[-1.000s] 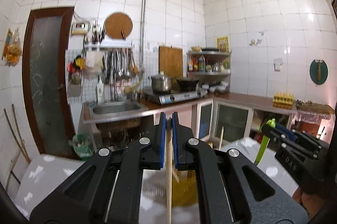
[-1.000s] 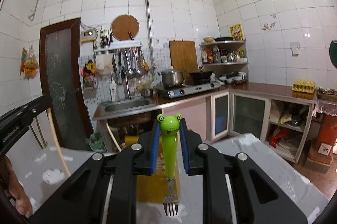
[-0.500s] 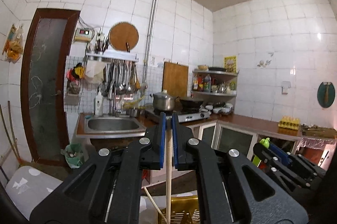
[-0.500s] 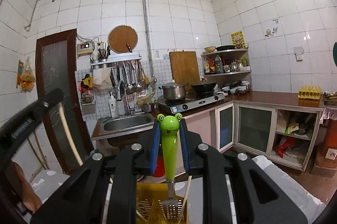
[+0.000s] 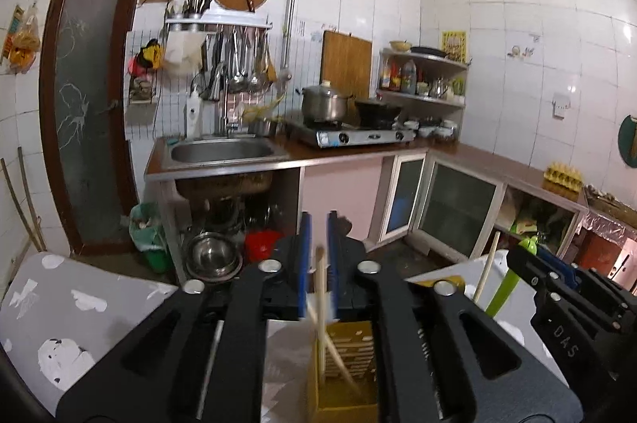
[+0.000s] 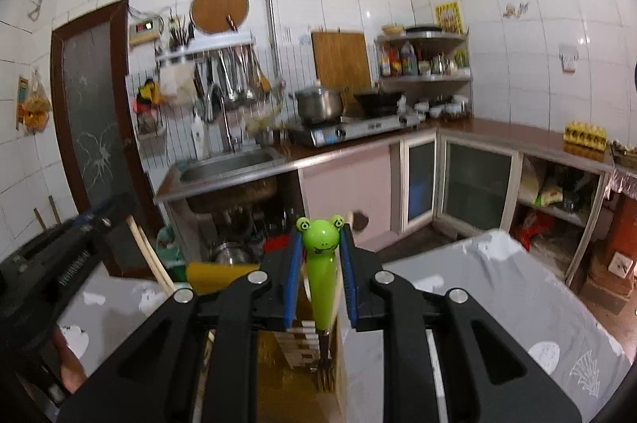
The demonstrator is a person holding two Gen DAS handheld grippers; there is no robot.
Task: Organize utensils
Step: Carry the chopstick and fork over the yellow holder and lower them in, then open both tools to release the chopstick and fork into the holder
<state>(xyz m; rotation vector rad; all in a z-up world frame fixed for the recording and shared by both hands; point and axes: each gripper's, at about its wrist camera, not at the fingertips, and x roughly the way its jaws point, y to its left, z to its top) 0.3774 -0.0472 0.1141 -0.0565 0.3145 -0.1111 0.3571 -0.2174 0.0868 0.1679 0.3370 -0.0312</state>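
My left gripper (image 5: 317, 256) has its jaws a little apart. A wooden chopstick (image 5: 319, 287) stands between them, blurred, its lower end in the yellow slotted utensil holder (image 5: 352, 351). A second chopstick (image 5: 334, 343) leans in the holder. My right gripper (image 6: 320, 260) has its jaws slightly apart around a green frog-handled fork (image 6: 320, 275). The fork's tines (image 6: 324, 377) point down into the yellow holder (image 6: 290, 383). The right gripper shows at the right of the left wrist view (image 5: 557, 287), and the left gripper at the left of the right wrist view (image 6: 59, 260).
The holder stands on a grey patterned table (image 5: 79, 315), also in the right wrist view (image 6: 517, 303). Behind are a sink counter (image 5: 223, 152), a stove with a pot (image 5: 324, 104), floor cabinets (image 6: 473, 184) and a brown door (image 5: 87, 96).
Both grippers have tilted down over the yellow holder. Both jaw pairs have opened a little, and the chopstick and the fork have sunk into the holder.
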